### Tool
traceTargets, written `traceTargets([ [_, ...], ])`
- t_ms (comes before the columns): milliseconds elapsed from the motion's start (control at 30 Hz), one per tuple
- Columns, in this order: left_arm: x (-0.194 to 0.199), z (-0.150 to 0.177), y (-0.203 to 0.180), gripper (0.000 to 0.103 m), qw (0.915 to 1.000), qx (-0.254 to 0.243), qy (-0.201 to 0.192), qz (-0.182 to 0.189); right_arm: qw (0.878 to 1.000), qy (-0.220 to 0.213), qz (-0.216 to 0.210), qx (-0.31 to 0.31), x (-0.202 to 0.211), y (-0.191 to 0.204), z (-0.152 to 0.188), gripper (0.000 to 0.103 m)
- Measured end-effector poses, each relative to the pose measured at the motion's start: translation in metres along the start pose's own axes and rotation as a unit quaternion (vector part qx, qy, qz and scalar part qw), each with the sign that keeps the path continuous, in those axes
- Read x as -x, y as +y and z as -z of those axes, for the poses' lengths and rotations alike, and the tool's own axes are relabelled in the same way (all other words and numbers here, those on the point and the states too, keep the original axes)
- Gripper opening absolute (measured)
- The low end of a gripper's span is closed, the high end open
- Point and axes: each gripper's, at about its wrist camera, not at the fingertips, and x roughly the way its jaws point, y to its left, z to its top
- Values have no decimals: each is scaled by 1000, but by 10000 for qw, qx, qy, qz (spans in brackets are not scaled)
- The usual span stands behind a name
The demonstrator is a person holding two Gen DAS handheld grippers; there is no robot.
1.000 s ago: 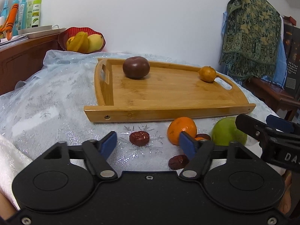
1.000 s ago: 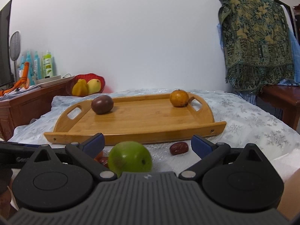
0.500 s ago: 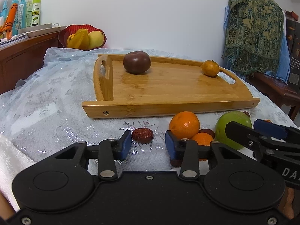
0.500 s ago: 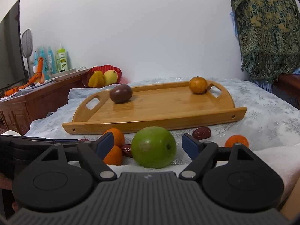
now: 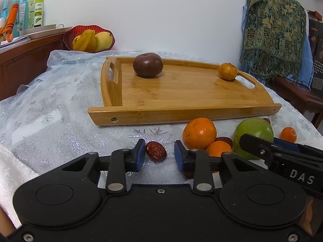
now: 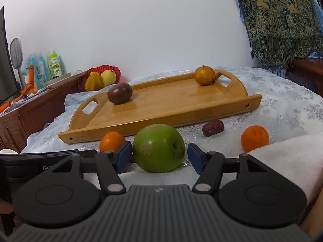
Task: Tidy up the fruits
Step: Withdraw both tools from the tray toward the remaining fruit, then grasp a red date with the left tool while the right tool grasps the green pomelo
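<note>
We bring our left hand-held gripper (image 5: 159,155) low over the table (image 5: 50,117), jaws partly open around a red date (image 5: 155,151), the left pad touching it, the right pad still apart. Our right hand-held gripper (image 6: 159,157) straddles the green apple (image 6: 159,147), left pad against its skin, a sliver of gap on the right. Behind, the wooden tray (image 5: 181,113) carries a dark plum (image 5: 148,65) and a small orange (image 5: 227,71).
</note>
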Motion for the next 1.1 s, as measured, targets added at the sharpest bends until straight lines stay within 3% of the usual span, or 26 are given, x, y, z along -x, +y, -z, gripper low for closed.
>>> traceTargets([
  [400,-1,6,-16,22,9994,-329,-38,-78,9995,254,40,-155,-14,1,3,63],
  [500,0,8,-20,17,9989,-446,-87,-125,9997,230,105,-66,-15,4,3,62],
  [700,5,11,-30,17,9965,-732,-262,-292,9998,154,157,17,-13,5,4,60],
  [1100,15,-2,-34,17,9930,-906,-717,-244,9982,-123,420,405,-3,13,1,59],
])
